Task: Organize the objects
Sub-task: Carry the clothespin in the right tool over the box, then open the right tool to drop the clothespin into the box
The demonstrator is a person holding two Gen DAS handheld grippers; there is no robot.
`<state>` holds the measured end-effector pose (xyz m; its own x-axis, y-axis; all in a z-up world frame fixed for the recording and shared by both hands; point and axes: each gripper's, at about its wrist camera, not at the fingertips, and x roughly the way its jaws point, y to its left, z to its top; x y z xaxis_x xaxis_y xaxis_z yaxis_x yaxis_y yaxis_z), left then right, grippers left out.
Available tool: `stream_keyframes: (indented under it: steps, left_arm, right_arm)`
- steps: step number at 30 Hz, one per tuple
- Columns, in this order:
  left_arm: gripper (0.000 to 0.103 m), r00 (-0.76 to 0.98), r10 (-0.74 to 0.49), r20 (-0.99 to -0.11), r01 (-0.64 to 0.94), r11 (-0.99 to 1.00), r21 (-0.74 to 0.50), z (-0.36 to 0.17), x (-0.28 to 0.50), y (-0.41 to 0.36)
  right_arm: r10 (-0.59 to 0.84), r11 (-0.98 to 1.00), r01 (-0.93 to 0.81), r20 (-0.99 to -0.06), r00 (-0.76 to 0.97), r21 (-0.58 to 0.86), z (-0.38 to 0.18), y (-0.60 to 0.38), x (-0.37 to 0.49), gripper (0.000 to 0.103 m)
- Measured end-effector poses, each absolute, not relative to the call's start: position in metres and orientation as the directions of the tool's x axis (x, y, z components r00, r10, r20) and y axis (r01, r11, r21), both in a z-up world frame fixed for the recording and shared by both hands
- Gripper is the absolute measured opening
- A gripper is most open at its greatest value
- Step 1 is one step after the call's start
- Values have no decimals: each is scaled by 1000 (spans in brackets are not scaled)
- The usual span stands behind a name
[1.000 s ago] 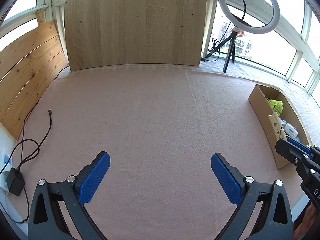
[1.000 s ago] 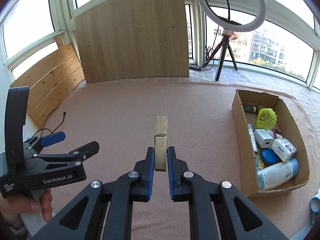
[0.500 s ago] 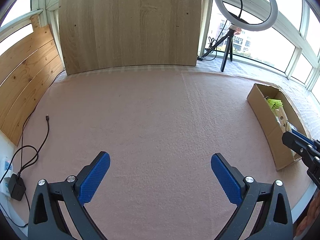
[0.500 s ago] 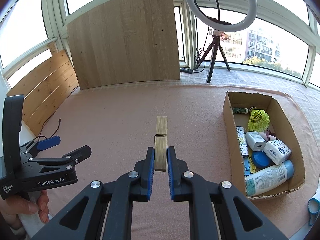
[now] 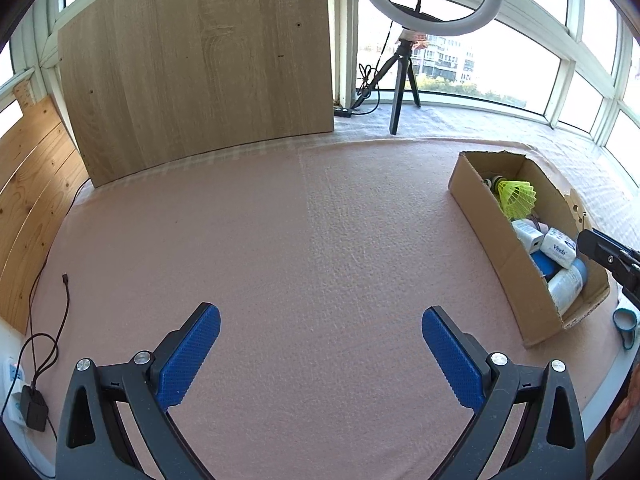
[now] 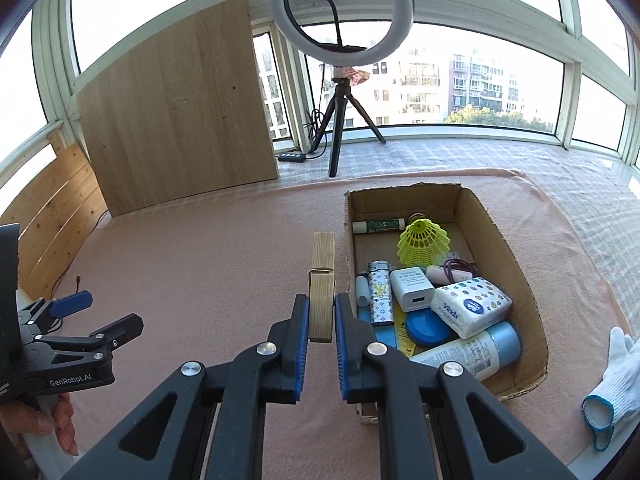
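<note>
Clothespin [image 6: 321,300] clamped upright in R gripper [image 6: 321,320] beside cardboard box [image 6: 516,272]; L gripper [image 5: 320,344] jaws wide.

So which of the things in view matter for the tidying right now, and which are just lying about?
In play:
- wooden clothespin, clamped in the right gripper
- cardboard box with sorted items
- left gripper, open and holding nothing

Lying about:
- ring light on its tripod
- wooden board
- white glove
- charger cable
</note>
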<state>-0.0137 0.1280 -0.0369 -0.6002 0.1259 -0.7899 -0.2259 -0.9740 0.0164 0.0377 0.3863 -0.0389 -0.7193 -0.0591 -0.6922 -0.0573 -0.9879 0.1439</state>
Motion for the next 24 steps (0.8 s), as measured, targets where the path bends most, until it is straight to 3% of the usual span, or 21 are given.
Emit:
stream_keyframes:
  steps: [18, 20, 22, 24]
  left_arm:
    - [102, -606, 161, -779, -300, -953, 36, -21, -28, 222]
    - [102, -608, 166, -777, -298, -954, 30, -16, -28, 221]
    - [102, -612, 172, -772, -299, -954, 25, -9, -26, 218]
    - [102, -625, 176, -760, -294, -955, 21, -1, -23, 213]
  right_arm:
    - [10, -981, -145, -709, -705, 131, -51, 476, 21, 11]
    - [30, -984, -148, -730, -683, 99, -54, 475, 17, 14]
    - [39, -985, -149, -718, -695, 90, -51, 472, 19, 22]
    - [46, -987, -143, -705, -707, 79, -45, 467, 21, 23]
